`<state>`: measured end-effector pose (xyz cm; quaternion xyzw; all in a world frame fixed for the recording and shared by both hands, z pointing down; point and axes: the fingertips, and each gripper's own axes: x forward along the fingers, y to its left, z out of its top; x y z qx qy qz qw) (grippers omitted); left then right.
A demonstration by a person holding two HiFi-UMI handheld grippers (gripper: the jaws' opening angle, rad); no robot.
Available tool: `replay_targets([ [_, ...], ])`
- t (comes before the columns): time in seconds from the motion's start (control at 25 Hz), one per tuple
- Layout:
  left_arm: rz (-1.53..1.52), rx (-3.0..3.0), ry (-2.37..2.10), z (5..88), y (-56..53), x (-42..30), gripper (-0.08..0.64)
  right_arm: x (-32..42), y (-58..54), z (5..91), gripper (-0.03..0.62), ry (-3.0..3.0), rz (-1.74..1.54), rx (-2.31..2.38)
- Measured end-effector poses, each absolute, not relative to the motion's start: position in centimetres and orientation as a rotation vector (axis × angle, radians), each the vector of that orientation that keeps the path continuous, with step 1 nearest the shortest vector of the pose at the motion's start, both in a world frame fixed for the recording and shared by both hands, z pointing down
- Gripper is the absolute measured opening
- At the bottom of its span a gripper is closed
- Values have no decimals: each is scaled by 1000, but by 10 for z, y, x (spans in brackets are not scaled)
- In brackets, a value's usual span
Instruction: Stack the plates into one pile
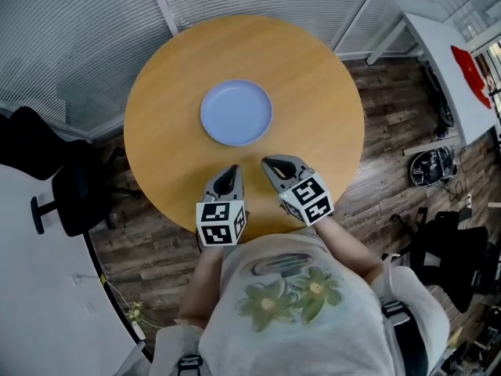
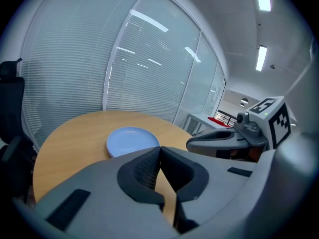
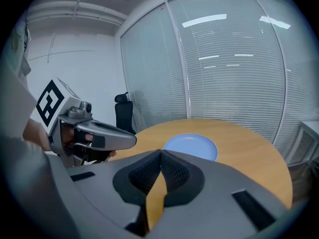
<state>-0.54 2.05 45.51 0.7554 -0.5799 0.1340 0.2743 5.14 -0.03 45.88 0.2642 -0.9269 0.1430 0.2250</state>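
The left claw (image 1: 229,171) is sitting fully closed, its pads meeting tip to tip and gripping nothing, and the right claw (image 1: 274,163) beside it is doing the same, pinched shut and empty. Both are hovering side by side over the near edge of the round wooden worktop (image 1: 313,84), pointing gently downward toward its middle, with the person's arms tucking in behind them. Well ahead of both tips, near the centre of the worktop, the blue plates (image 1: 236,113) are lying as a single round pile; how many are making it up is too hard to tell from here. No other plate is showing anywhere on the wood, so the stacking is looking finished and the step in hand is probably just clearing away. Doing that well is meaning keeping both claws apart from the pile's rim, moving them off level instead of dipping toward it, and checking that the rims are sitting flush.
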Motion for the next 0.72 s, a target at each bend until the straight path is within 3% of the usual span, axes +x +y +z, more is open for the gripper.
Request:
replay_targets([
  [0.72, 382, 2009, -1558, 460, 36, -2, 18, 55, 15, 461, 40, -2578, 486, 682],
])
